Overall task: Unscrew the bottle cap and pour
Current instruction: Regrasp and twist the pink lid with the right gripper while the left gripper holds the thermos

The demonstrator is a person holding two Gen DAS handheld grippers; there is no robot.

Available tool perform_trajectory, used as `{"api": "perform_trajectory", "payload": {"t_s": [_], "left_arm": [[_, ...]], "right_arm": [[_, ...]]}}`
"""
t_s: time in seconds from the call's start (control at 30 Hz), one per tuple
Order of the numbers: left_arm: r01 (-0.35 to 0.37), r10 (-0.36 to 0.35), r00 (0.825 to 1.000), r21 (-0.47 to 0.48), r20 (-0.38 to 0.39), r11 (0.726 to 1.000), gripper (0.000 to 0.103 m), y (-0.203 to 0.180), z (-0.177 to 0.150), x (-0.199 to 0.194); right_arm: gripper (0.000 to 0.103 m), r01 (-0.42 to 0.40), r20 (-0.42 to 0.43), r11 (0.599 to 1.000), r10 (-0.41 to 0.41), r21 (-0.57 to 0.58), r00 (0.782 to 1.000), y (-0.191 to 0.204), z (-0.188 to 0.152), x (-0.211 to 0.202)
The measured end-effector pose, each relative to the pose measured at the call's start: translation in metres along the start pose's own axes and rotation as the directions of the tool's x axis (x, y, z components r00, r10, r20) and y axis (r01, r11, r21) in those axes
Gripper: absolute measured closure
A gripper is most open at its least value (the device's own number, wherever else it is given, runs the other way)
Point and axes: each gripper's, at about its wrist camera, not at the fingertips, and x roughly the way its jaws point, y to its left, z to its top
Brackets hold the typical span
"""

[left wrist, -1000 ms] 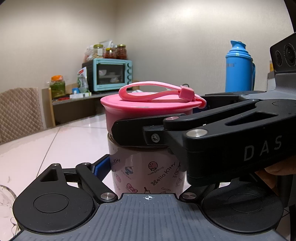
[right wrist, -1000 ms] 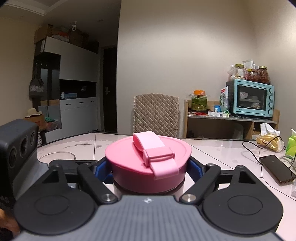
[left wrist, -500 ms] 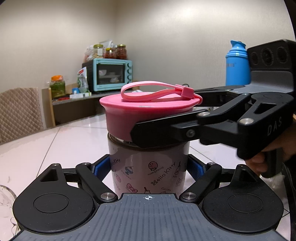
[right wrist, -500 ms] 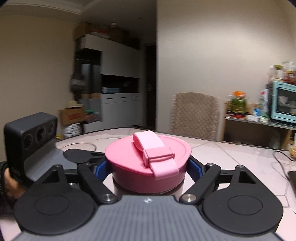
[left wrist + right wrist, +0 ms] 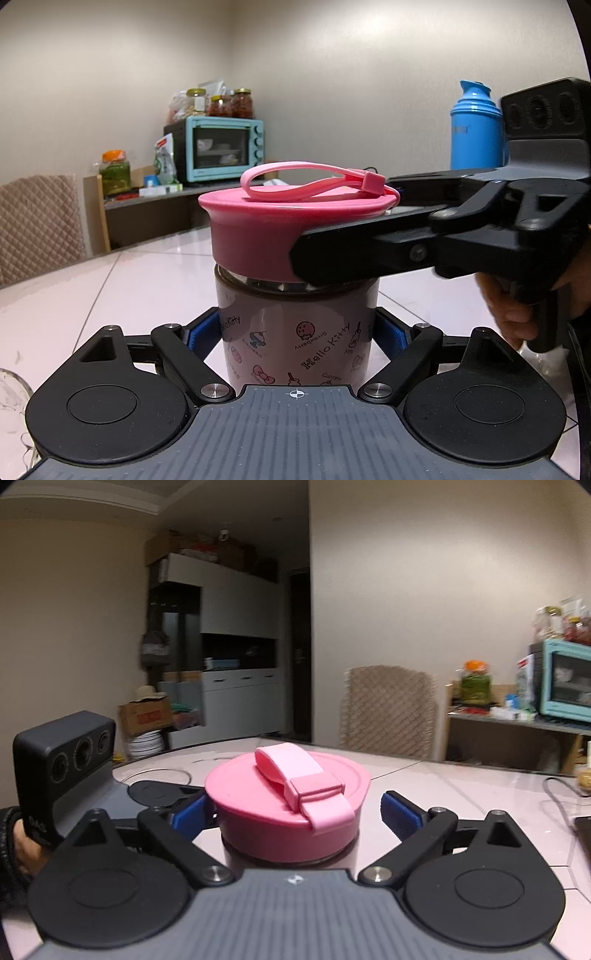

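Unscrewing mid-way at frame centre: left gripper (image 5: 297, 334) clamped on the bottle (image 5: 295, 332) body low in its view, right gripper (image 5: 295, 814) just sprung wide with blue pads clear either side of the pink cap (image 5: 286, 812), likely regripping for another twist before pouring.

1. The bottle (image 5: 295, 332) carried "Hello Kitty" in black script on its near side, low and right of centre.
2. Further left on the same wall stood "Icecream" beside a small sundae drawing, and "Cupcake" near the bottom right.
3. One word under a round cartoon was printed upside down (it seemed to read "Strawberry").
4. Other small print on the bottle could not be read.
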Motion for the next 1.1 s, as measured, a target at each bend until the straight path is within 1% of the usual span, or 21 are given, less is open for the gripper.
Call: {"api": "perform_trajectory", "payload": {"t_s": [0.13, 0.3, 0.43, 0.77, 0.9, 1.1], "left_arm": [[0.000, 0.000, 1.000, 0.000, 0.000, 1.000, 0.013, 0.000, 0.000, 0.000], [0.000, 0.000, 1.000, 0.000, 0.000, 1.000, 0.013, 0.000, 0.000, 0.000], [0.000, 0.000, 1.000, 0.000, 0.000, 1.000, 0.013, 0.000, 0.000, 0.000], [0.000, 0.000, 1.000, 0.000, 0.000, 1.000, 0.013, 0.000, 0.000, 0.000], [0.000, 0.000, 1.000, 0.000, 0.000, 1.000, 0.013, 0.000, 0.000, 0.000], [0.000, 0.000, 1.000, 0.000, 0.000, 1.000, 0.013, 0.000, 0.000, 0.000]], "right_arm": [[0.004, 0.074, -0.004, 0.997, -0.074, 0.024, 0.997, 0.012, 0.001, -0.003], [0.004, 0.134, -0.002, 0.989, -0.134, 0.064, 0.991, 0.016, -0.001, 0.002], [0.004, 0.149, 0.002, 0.987, -0.149, 0.064, 0.989, 0.020, -0.003, 0.008], [0.004, 0.219, -0.003, 0.971, -0.220, 0.095, 0.976, 0.026, -0.006, 0.018], [0.004, 0.229, -0.004, 0.967, -0.230, 0.113, 0.973, 0.028, -0.009, 0.019], [0.005, 0.235, 0.005, 0.966, -0.237, 0.109, 0.971, 0.032, -0.011, 0.020]]}}
